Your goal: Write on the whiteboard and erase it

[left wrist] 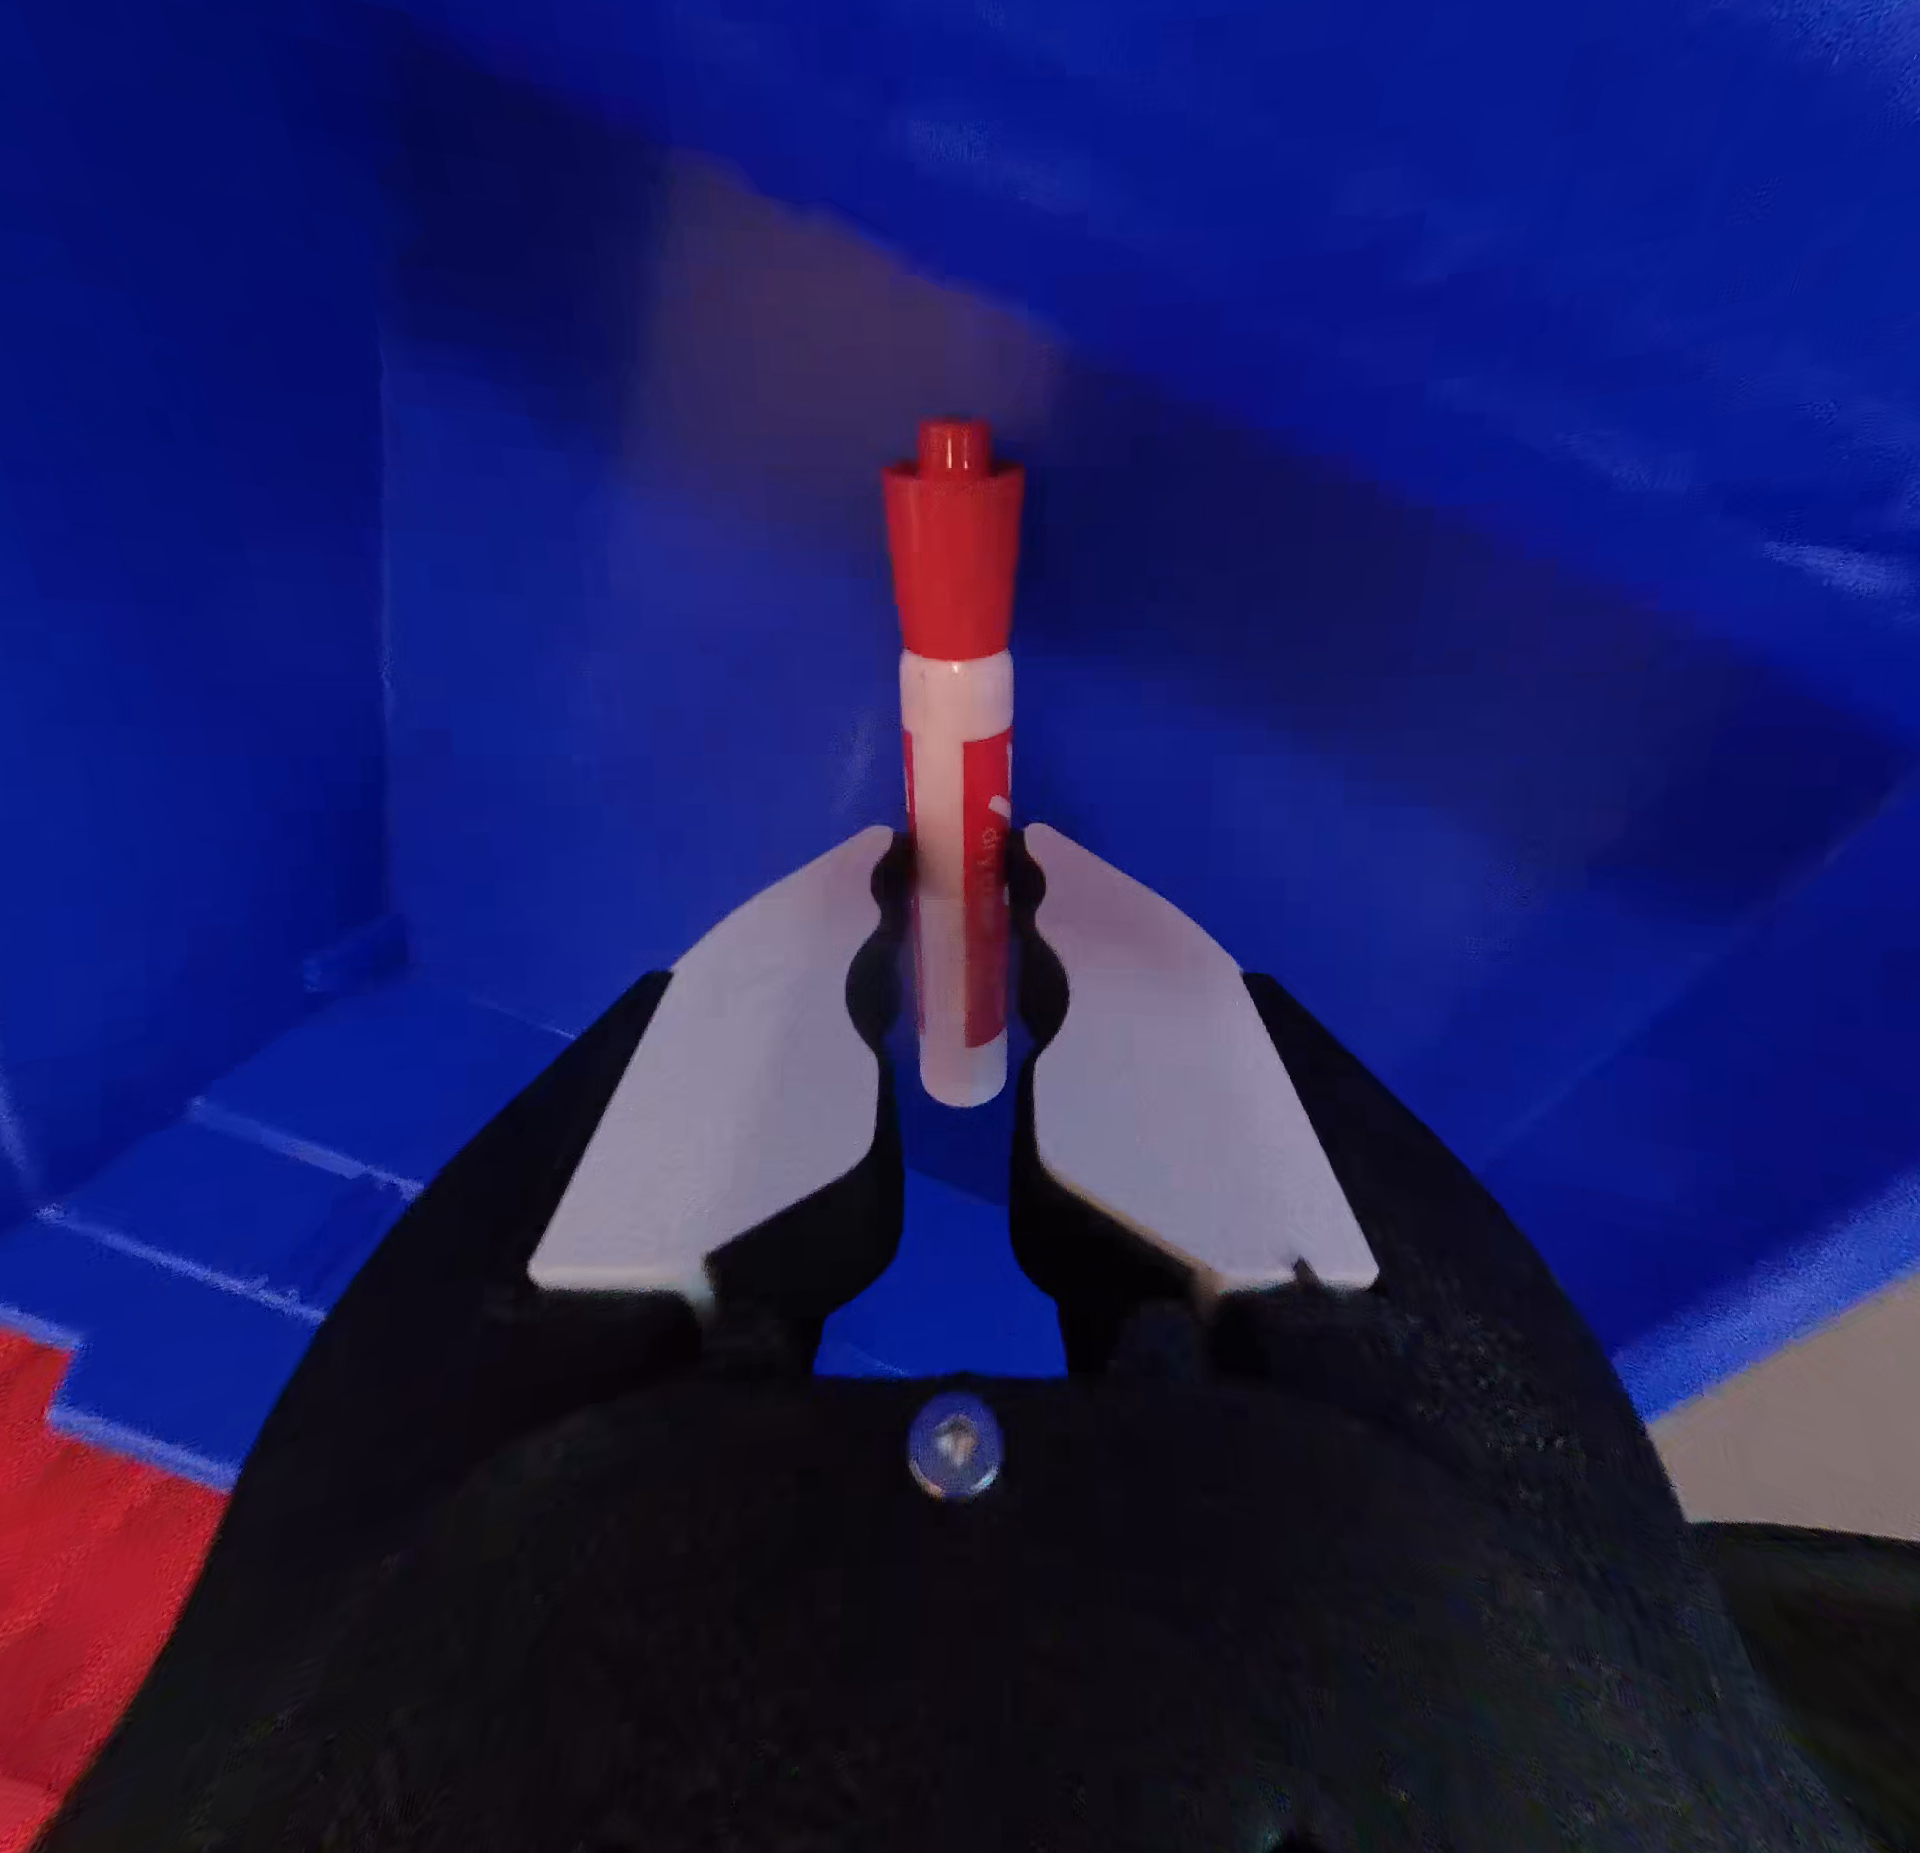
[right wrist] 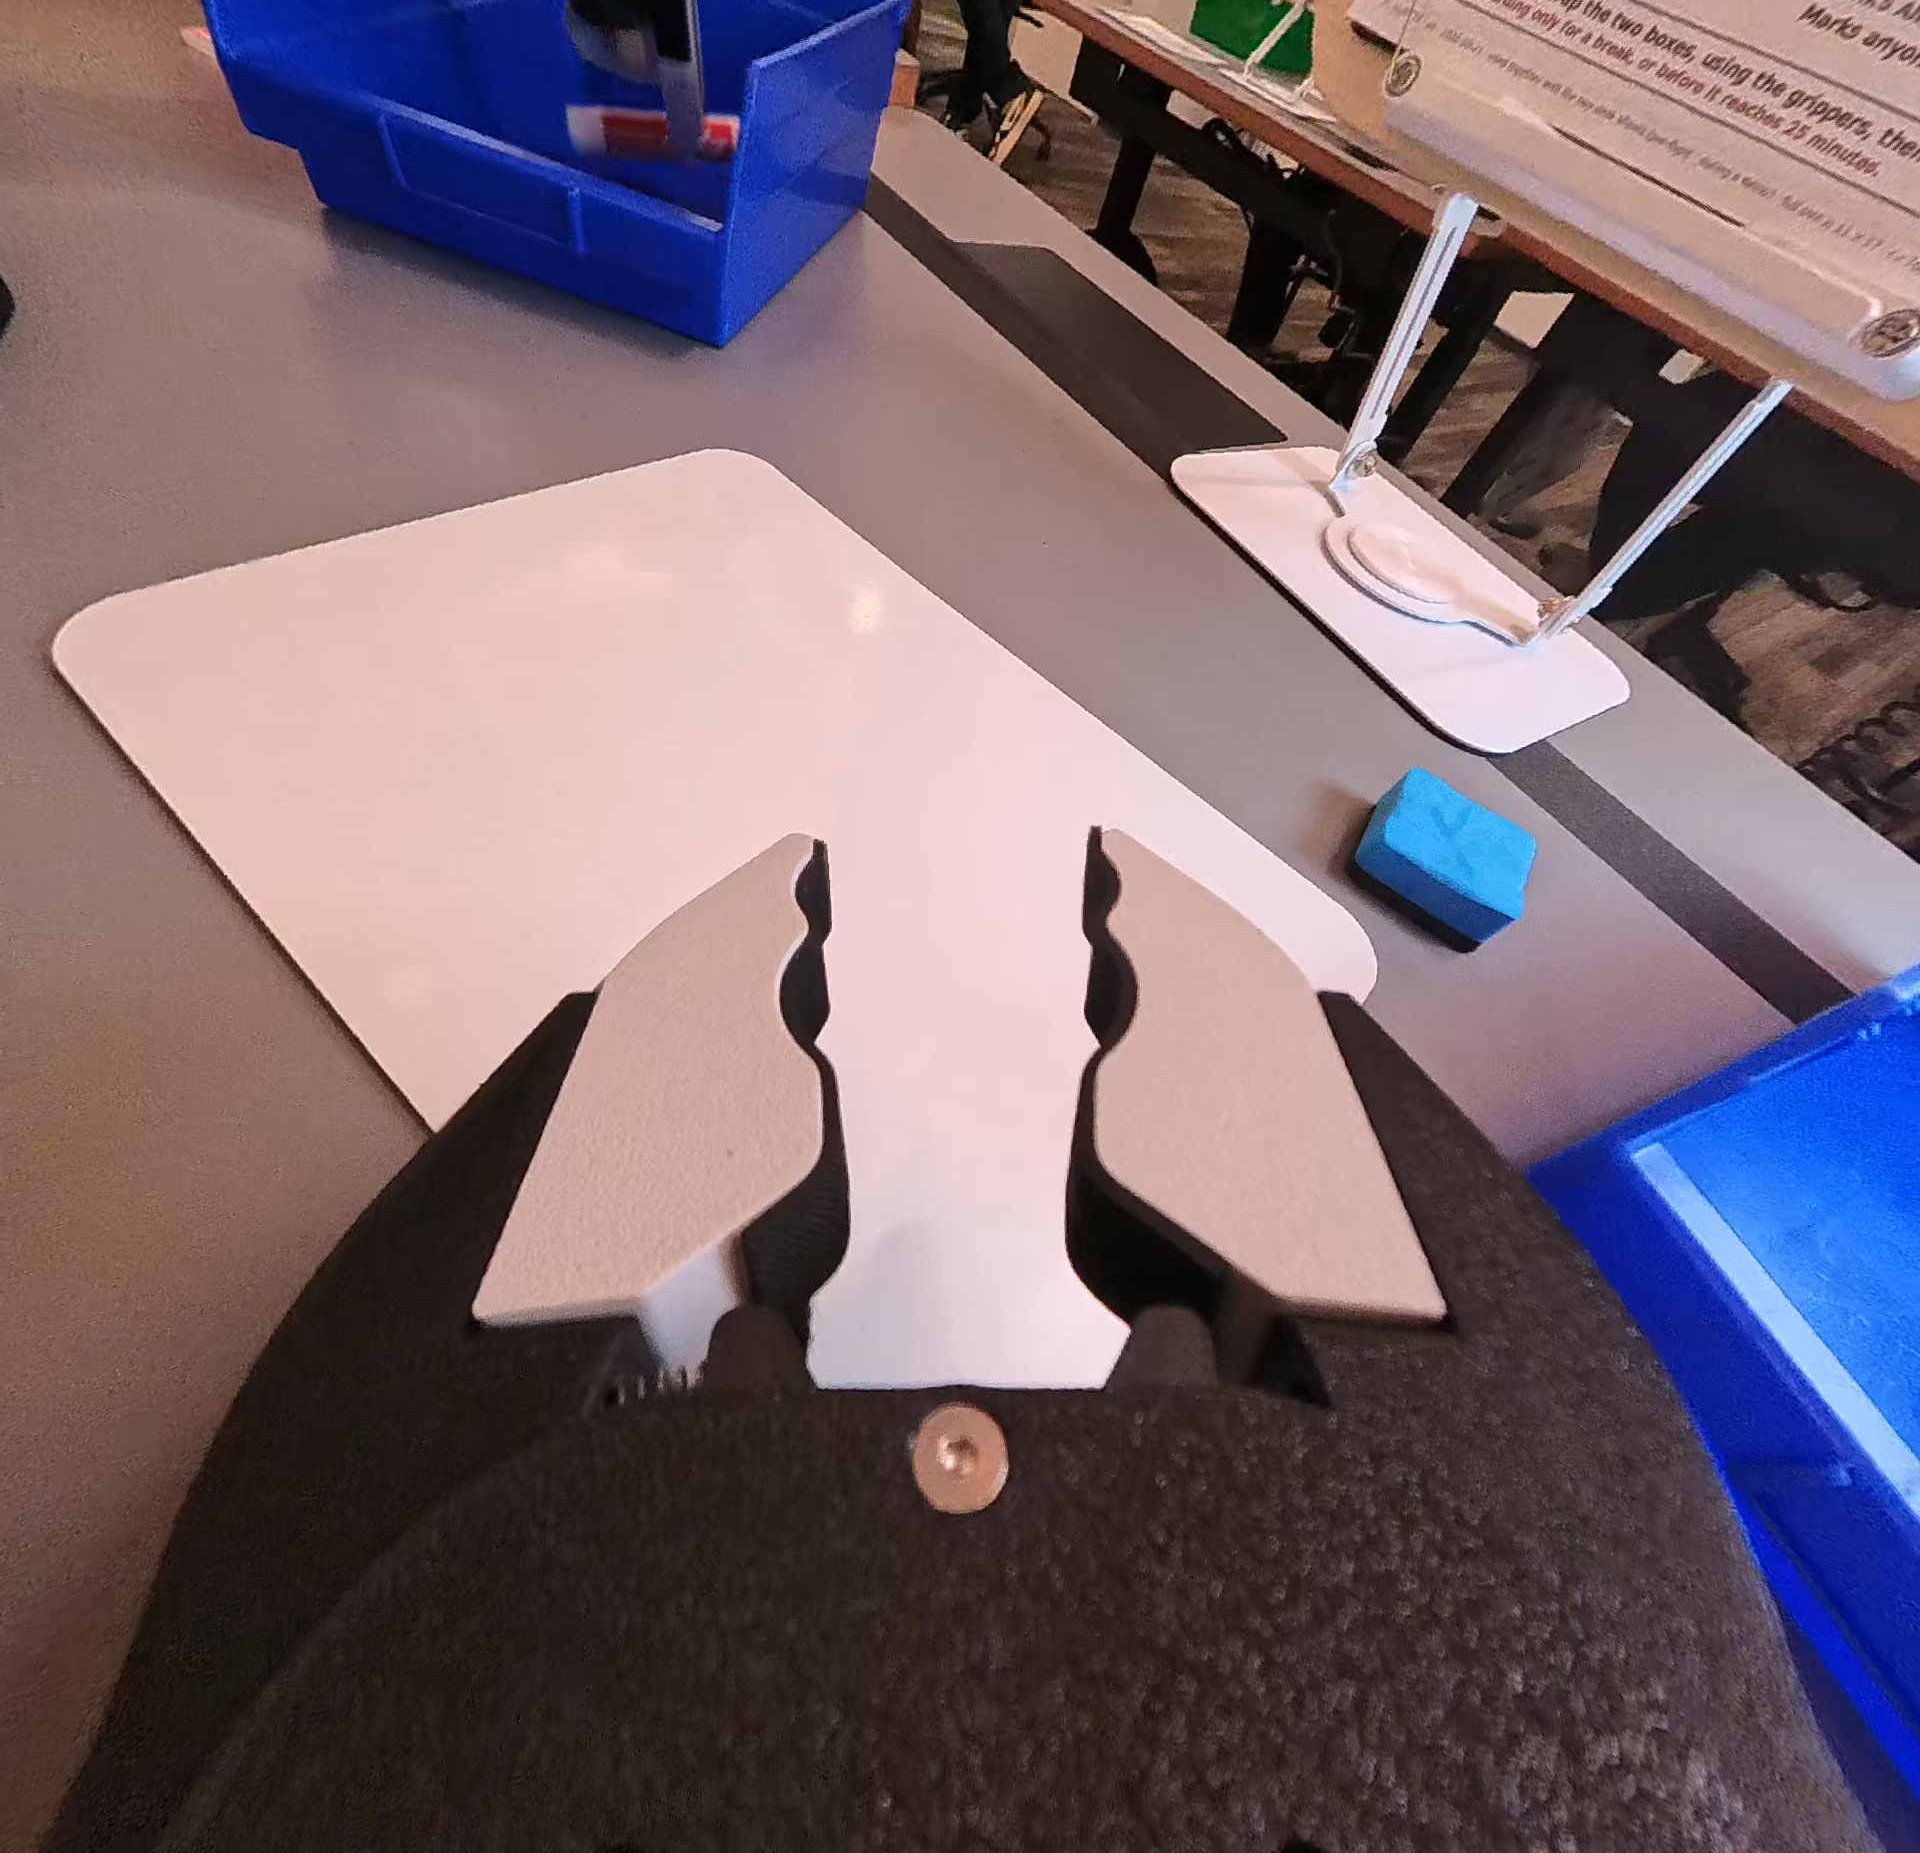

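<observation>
2 grippers: left fingers (left wrist: 956,847) clamp the capped red marker (left wrist: 956,723) inside the blue bin (left wrist: 520,660); right fingers (right wrist: 956,853) gape empty over the whiteboard (right wrist: 520,723), likely ready to uncap.

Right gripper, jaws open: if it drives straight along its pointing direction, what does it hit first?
Most likely the whiteboard. The right gripper points down over its blank surface with nothing between. The blue eraser sits off to the right, out of line. Depth is unclear.

Left tongs (left wrist: 958,847) closed on a red-capped whiteboard marker (left wrist: 956,764), gripping its white barrel near the tips. Marker in line with the fingers (left wrist: 769,1055), cap pointing away from the camera. Blue bin (left wrist: 520,660) walls all around. Red surface (left wrist: 83,1595) at lower left, pale patch at lower right.
</observation>
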The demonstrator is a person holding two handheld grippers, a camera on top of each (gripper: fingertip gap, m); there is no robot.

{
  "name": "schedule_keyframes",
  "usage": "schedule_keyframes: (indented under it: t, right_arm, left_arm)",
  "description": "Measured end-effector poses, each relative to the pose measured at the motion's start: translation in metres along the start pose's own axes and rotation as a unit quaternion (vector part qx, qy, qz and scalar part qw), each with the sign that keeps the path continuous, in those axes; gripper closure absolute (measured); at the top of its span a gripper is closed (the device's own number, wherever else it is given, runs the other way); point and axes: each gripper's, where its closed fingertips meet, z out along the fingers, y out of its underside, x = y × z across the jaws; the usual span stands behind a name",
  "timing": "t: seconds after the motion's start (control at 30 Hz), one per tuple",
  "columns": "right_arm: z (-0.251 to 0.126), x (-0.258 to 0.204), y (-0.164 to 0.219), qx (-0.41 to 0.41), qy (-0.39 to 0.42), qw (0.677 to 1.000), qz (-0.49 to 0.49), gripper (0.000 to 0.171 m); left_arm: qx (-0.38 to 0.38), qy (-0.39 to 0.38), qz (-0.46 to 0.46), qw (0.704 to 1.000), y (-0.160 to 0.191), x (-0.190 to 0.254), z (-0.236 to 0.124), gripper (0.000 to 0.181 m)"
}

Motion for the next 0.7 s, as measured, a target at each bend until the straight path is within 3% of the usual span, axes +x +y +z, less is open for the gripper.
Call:
schedule_keyframes:
  t: [0.13,0.3,0.5,0.7]
  right_arm:
    - [0.000,-0.001,0.000,0.001,0.007,1.000,-0.012,0.124]
    - [0.001,-0.008,-0.012,0.026,0.006,0.999,-0.034,0.123]
    - [0.010,-0.045,-0.053,0.064,-0.012,0.996,-0.056,0.115]
    - [0.030,-0.073,-0.086,0.072,-0.017,0.992,-0.101,0.104]
  left_arm:
    - [0.142,-0.030,0.065,0.987,-0.023,0.025,-0.067,0.163]
    - [0.334,-0.042,0.144,0.931,-0.027,0.090,-0.168,0.163]
    - [0.533,0.170,0.197,0.805,-0.014,0.236,-0.235,0.163]
    - [0.538,0.392,0.186,0.723,-0.018,0.345,-0.227,0.163]
